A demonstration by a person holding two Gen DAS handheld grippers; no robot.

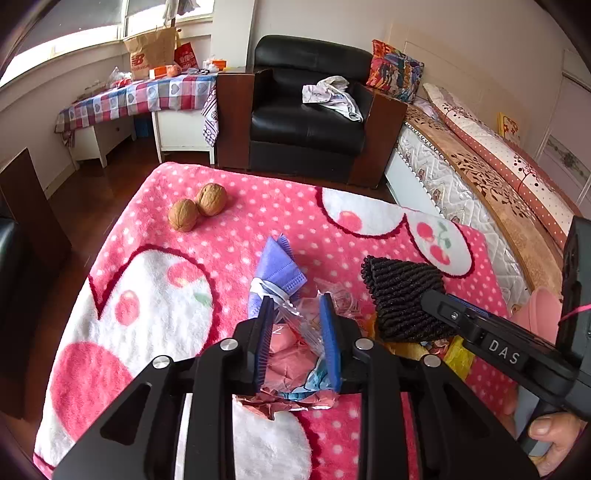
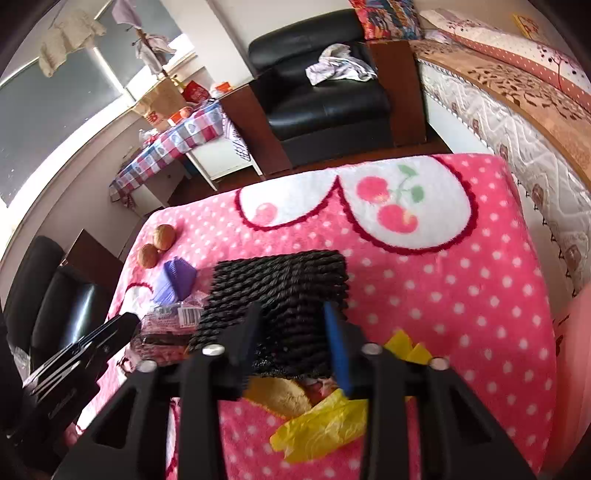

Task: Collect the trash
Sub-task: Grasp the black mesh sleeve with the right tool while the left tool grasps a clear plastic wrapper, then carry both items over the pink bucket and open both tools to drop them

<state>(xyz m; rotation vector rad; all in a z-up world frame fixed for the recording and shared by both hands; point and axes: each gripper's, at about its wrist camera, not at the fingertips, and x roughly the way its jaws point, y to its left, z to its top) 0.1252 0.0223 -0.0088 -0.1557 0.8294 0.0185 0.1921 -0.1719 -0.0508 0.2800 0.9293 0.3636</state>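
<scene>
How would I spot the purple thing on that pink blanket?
Find the pink polka-dot blanket, then the two walnuts near its far left corner. Just nearer lies a folded purple face mask with white ear loops, the only purple item, beside crinkly clear wrappers.

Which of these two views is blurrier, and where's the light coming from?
Right wrist view is blurrier: the black woven basket and yellow wrapper smear as if from motion. Left wrist view is sharp on the walnuts and mask. Daylight enters from the window at upper left; both views bend straight edges.
</scene>
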